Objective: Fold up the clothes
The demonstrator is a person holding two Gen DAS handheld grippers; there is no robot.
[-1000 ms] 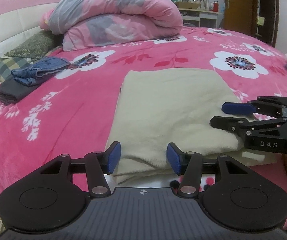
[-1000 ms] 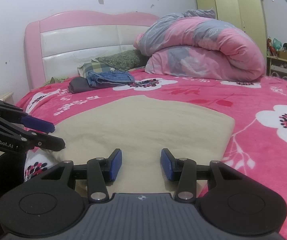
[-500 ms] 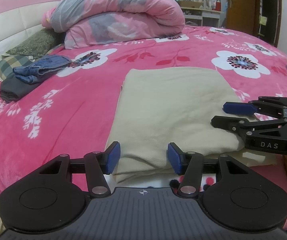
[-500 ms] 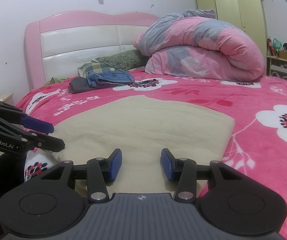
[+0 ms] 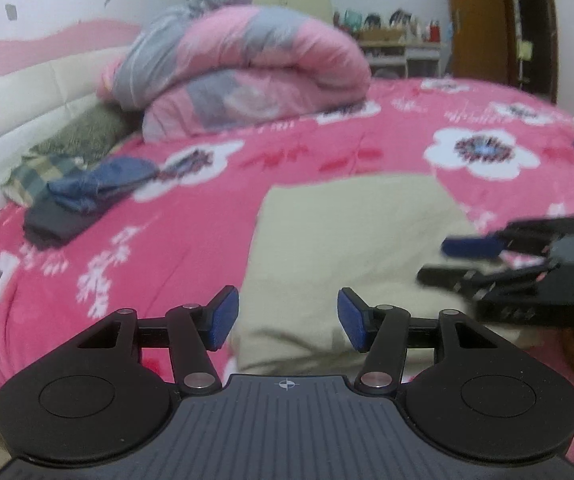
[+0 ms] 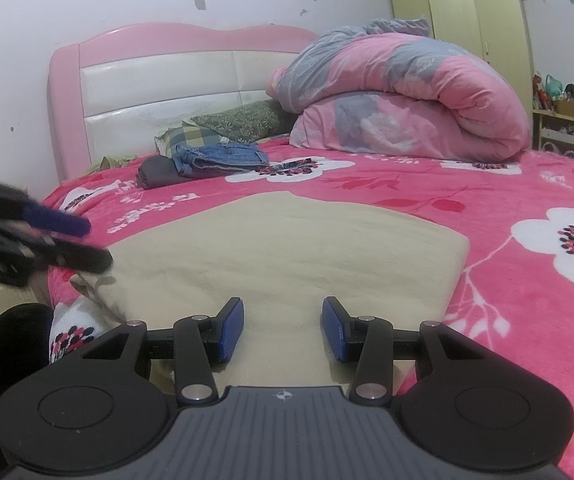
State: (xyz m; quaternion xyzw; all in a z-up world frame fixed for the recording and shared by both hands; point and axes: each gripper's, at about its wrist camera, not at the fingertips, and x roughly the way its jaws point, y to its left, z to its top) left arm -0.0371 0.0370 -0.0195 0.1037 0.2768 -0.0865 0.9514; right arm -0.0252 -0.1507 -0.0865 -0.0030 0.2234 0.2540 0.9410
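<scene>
Lying flat on the pink floral bedspread [image 6: 427, 184], the folded beige garment [image 6: 287, 248] sits just ahead of both grippers. The left gripper [image 5: 287, 318] is opening, empty; the right gripper [image 6: 283, 328] is part-open, empty. Folded jeans [image 6: 223, 158] and a rolled duvet [image 6: 403, 96] lie beyond; the left view is blurred.

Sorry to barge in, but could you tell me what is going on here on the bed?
A person with a claw in each hand is folding clothes on a pink flowered bedspread. A beige garment lies folded flat at the near edge. The left claw is opening with nothing gripped, and the right claw hangs open over the cloth. Folded jeans on a dark garment sit near the pillows.
</scene>
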